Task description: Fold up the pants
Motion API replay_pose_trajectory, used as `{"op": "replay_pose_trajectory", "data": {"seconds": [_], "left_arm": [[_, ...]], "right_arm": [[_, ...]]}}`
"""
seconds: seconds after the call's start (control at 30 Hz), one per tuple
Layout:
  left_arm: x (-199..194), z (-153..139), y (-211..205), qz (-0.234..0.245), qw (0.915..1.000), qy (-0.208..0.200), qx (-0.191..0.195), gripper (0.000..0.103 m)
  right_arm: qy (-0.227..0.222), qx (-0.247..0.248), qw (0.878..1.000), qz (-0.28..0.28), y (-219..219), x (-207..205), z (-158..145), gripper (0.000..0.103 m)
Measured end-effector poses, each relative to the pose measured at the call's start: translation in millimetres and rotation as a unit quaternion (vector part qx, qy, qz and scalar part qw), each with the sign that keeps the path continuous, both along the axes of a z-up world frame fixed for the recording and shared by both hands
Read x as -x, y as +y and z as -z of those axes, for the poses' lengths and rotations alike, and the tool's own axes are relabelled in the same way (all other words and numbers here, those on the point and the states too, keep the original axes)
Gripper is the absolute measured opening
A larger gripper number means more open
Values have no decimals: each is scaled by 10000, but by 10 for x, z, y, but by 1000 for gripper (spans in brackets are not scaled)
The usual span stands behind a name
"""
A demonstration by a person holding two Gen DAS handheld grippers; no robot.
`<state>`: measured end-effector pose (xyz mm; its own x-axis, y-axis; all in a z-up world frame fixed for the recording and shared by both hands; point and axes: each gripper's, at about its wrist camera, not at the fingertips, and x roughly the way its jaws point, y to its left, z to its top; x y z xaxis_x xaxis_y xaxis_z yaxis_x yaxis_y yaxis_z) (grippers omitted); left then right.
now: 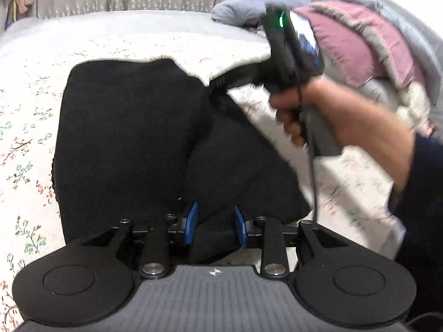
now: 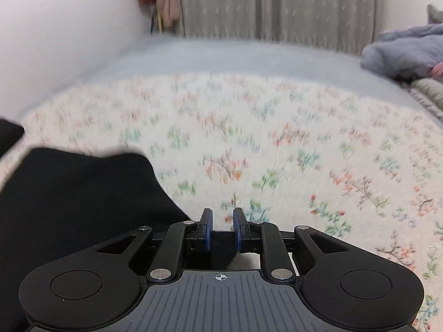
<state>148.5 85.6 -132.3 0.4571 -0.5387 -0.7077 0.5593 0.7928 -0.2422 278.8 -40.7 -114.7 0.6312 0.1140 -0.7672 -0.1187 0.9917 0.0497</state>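
We have the pants (image 1: 133,144) lying dark and part-folded on the floral sheet (image 1: 30,127). Our left gripper (image 1: 212,227) hangs released over their near edge; our right gripper (image 2: 222,228), barely parted, grasps nothing. Next, we judge, regrip for another fold.

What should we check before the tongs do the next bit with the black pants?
1. Pants lie on the flowery sheet: ok.
2. Pants lie flat: not ok, a flap sits bunched across the middle.
3. Left tongs open above the pants' near edge: ok.
4. Right tongs hold nothing, with just a narrow gap: ok.
5. Right tongs touch the pants' far edge: cannot tell, too blurry.
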Motion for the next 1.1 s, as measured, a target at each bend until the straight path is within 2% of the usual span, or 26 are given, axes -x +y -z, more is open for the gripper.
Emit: {"op": "replay_pose_trajectory", "data": {"seconds": [0.03, 0.13, 0.2, 0.23, 0.3, 0.37, 0.43, 0.47, 0.5, 0.57, 0.63, 0.7, 0.77, 0.8, 0.87, 0.93, 0.97, 1.0, 1.1], "left_arm": [[-21, -78, 72, -32, 9998, -30, 212, 49], [-73, -277, 323, -353, 9965, -386, 649, 55], [-196, -308, 451, -747, 9935, -440, 739, 58], [-272, -282, 501, -941, 9921, -415, 721, 58], [-413, -225, 557, -1307, 9890, -437, 541, 59], [-544, -129, 553, -1533, 9870, -446, 203, 61], [-647, -21, 593, -1797, 9831, -350, -38, 75], [-684, 28, 616, -1908, 9813, -250, -9, 83], [-724, 35, 653, -1987, 9799, -132, 87, 87], [-791, 5, 796, -2121, 9765, 127, 356, 87], [-809, 18, 855, -2176, 9744, 240, 513, 88], [-785, 34, 853, -2117, 9751, 238, 623, 90], [-791, 31, 898, -2047, 9740, 385, 886, 94], [-818, 47, 949, -2050, 9715, 518, 1071, 97], [-909, 125, 1048, -2062, 9617, 917, 1555, 103], [-953, 217, 1087, -2056, 9506, 1302, 1929, 103], [-955, 226, 1071, -2072, 9502, 1282, 1943, 103], [-948, 212, 1039, -2008, 9533, 1226, 1894, 103], [-934, 179, 903, -1582, 9654, 1100, 1758, 103]], "right_arm": [[-106, -5, 9999, 30, -12, 70, -31, 18], [-343, -602, 9969, 379, -238, 277, -191, 18], [-373, -986, 9927, 590, -374, 440, -271, 28], [-328, -1161, 9910, 585, -391, 527, -309, 30], [-194, -1405, 9890, 416, -421, 655, -329, 46], [64, -1523, 9880, 251, -357, 747, -282, 58], [417, -1522, 9875, -11, -232, 877, -158, 62], [477, -1452, 9882, -118, -173, 964, -109, 62], [446, -1383, 9892, -188, -142, 1067, -96, 62], [376, -1311, 9904, -222, -137, 1249, -148, 62], [564, -1648, 9845, -181, -225, 1349, -172, 62], [848, -2247, 9706, -186, -319, 1438, -101, 63], [830, -2565, 9627, -234, -383, 1507, -50, 63], [779, -2690, 9597, -211, -424, 1481, -33, 63], [723, -3151, 9462, 123, -570, 1398, 48, 63], [791, -3752, 9220, 533, -703, 1303, 157, 63], [839, -3925, 9141, 569, -725, 1247, 203, 64], [845, -3942, 9137, 503, -715, 1204, 228, 65], [720, -3754, 9236, 286, -602, 1140, 229, 69]]}}
